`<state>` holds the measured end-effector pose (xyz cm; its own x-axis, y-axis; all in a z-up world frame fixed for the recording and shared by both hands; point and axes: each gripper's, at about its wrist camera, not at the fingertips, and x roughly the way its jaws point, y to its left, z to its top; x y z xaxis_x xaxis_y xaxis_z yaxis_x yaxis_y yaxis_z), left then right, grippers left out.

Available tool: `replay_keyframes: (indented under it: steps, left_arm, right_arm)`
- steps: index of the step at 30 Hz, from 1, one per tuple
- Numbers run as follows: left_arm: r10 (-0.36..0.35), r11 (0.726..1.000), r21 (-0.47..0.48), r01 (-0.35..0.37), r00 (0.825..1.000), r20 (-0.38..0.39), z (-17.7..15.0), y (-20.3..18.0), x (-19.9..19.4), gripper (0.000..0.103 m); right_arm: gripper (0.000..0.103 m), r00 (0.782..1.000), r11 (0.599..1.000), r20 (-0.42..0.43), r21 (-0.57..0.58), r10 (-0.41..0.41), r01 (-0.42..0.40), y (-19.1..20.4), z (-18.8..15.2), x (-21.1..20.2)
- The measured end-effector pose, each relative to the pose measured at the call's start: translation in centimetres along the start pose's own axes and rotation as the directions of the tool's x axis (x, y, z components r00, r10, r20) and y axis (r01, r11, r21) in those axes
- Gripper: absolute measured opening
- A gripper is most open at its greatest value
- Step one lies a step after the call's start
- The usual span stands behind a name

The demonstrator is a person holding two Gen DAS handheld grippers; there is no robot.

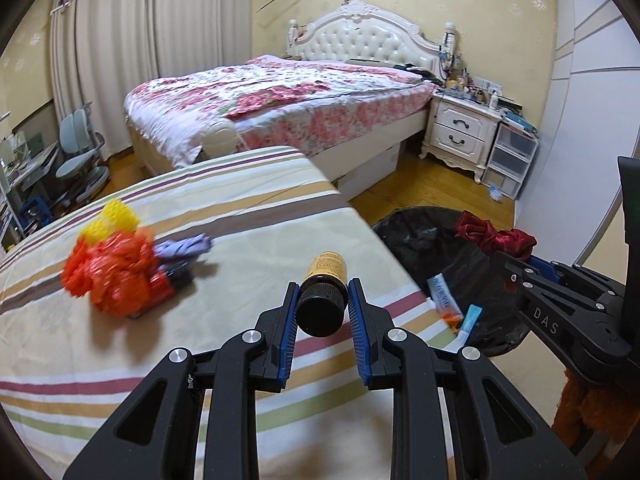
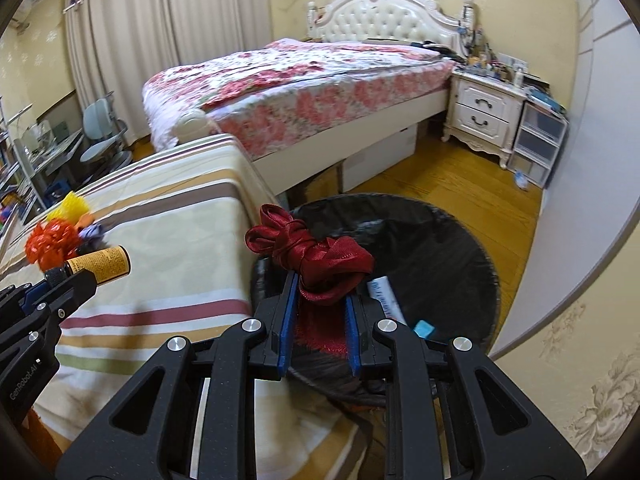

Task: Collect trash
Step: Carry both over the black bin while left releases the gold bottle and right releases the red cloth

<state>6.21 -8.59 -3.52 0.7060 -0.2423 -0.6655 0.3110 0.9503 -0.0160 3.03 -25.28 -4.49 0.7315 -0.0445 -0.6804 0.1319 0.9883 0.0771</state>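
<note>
My left gripper [image 1: 322, 292] is shut on a small brown bottle [image 1: 324, 280] with a black cap and orange label, held above the striped table [image 1: 200, 216]; the bottle also shows in the right wrist view [image 2: 100, 264]. My right gripper [image 2: 322, 284] is shut on a dark red ribbon [image 2: 316, 252], held over the near rim of a black-lined trash bin [image 2: 440, 248]. The ribbon [image 1: 494, 236] and bin [image 1: 420, 248] show at the right of the left wrist view. An orange crumpled bag [image 1: 112, 272], yellow netting [image 1: 110, 220] and a purple scrap [image 1: 184, 246] lie on the table's left.
The bin holds a white tube [image 2: 384, 292] and a blue packet [image 2: 424, 328]. Behind stand a floral bed [image 1: 280, 100], a white nightstand [image 1: 460, 132], plastic drawers [image 1: 512, 156] and a blue chair [image 1: 80, 152]. Wooden floor [image 2: 440, 176] surrounds the bin.
</note>
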Motion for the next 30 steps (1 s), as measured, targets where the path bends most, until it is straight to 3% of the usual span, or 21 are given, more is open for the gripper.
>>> replay_keyframes:
  steps: [10, 30]
  left_arm:
    - [-0.038, 0.998, 0.042, 0.037, 0.999, 0.004, 2.4, -4.4, 3.1, 0.026]
    - [-0.02, 0.994, 0.11, 0.022, 1.0, -0.018, 4.2, -8.8, 7.3, 0.026]
  right_arm:
    - [0.021, 0.998, 0.997, 0.002, 0.06, -0.055, 0.055, -3.9, 0.7, 0.8]
    - [0.021, 0.995, 0.987, -0.027, 0.124, -0.096, 0.099, -7.4, 1.7, 3.6]
